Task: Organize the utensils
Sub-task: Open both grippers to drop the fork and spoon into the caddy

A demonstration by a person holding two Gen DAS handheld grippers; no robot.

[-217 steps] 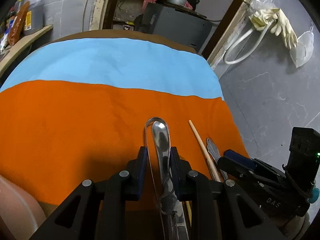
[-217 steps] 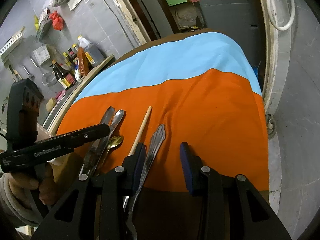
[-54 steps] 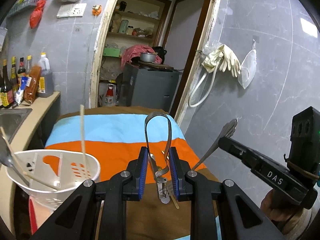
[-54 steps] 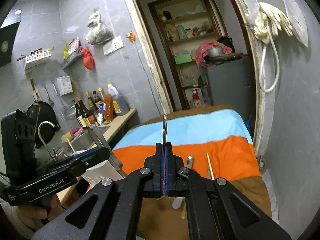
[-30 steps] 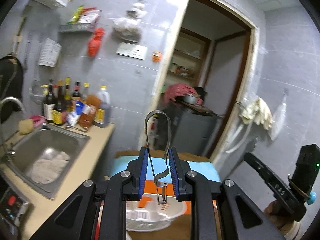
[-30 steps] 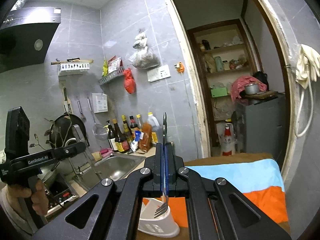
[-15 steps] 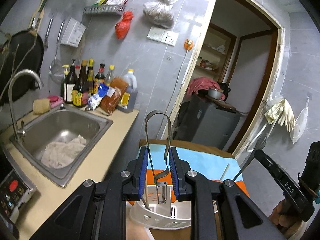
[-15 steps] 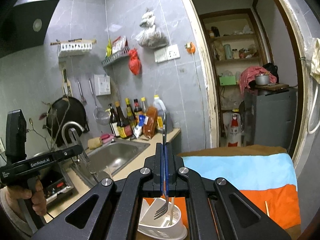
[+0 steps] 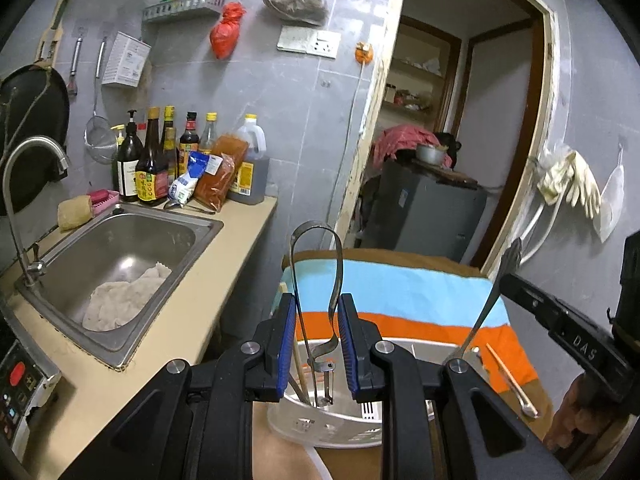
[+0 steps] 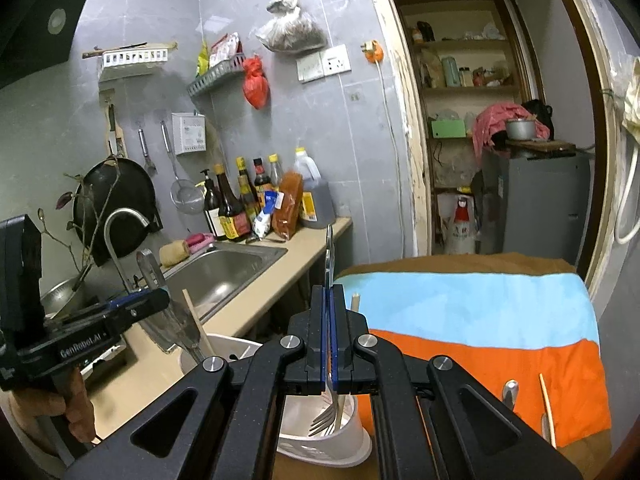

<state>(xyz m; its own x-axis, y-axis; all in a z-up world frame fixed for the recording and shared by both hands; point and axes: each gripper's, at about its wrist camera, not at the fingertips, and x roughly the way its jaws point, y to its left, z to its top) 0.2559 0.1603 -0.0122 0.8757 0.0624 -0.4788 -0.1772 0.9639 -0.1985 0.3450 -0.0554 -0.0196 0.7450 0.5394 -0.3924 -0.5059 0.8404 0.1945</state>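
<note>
I hold tongs (image 9: 316, 296) in my left gripper (image 9: 316, 344) and a fork (image 10: 326, 416) in my right gripper (image 10: 329, 344) over the white basket (image 10: 332, 446), while a few utensils (image 10: 510, 394) remain near the table's right edge.

The left hand-held gripper (image 9: 316, 340) is showing black angular arms, silver round screws and blue finger pads (image 9: 287, 342); white "GenRobot.AI" lettering is running along its side in the right wrist view. The right hand-held gripper (image 10: 329, 340) is sharing that build, wearing "DAS" lettering. A hand (image 10: 74, 412) is wrapping the left one's black handle.
</note>
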